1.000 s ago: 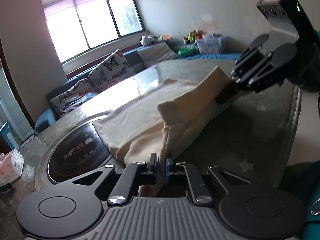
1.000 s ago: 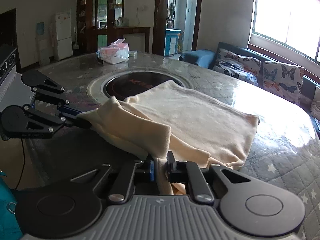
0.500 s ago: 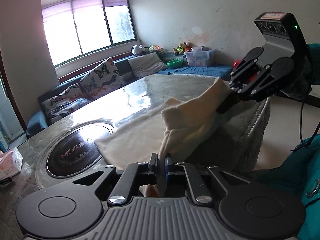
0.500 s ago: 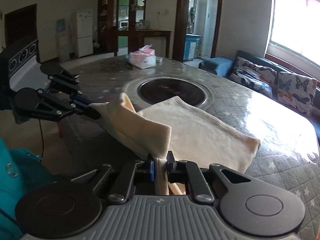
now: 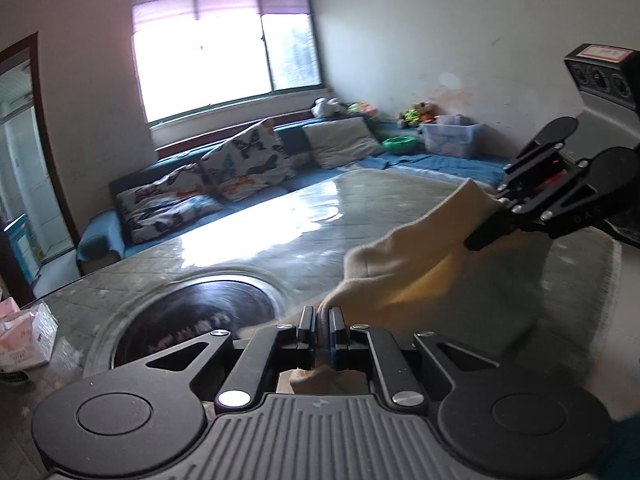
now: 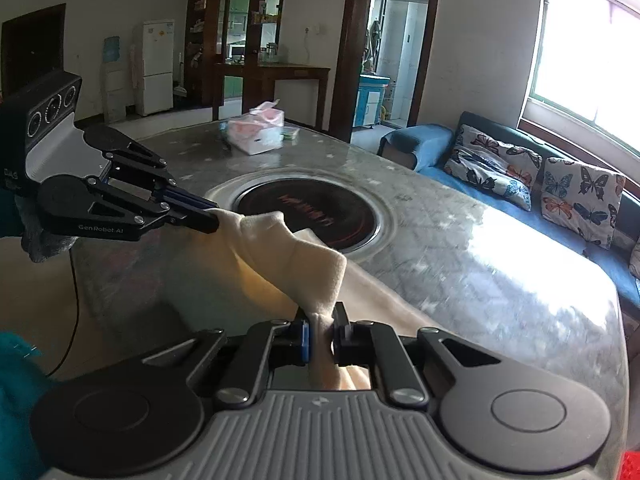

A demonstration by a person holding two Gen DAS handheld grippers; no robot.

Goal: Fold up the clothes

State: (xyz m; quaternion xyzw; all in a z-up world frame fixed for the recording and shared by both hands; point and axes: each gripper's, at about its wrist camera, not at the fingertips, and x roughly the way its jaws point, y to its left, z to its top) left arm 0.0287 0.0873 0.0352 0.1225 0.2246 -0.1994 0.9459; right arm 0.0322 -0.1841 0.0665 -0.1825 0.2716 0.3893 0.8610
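The left gripper (image 5: 322,330) has its jaws pinched almost shut on a fold of the cream cloth (image 5: 408,280), which bunches up between the pads. The right gripper (image 6: 320,338) grips the same way, its jaws nearly closed on another bunched edge of the cloth (image 6: 304,256). Between the two, the cloth hangs in a sagging band, lifted at both held ends, while its lower part trails down onto the desk (image 6: 480,248) near the front edge. Behind the cloth, a round dark hotplate (image 6: 308,216) is set into the desk top. Farther back on the desk sits a tissue box (image 6: 258,132). A blue sofa (image 6: 520,176) with butterfly cushions stands under the window.
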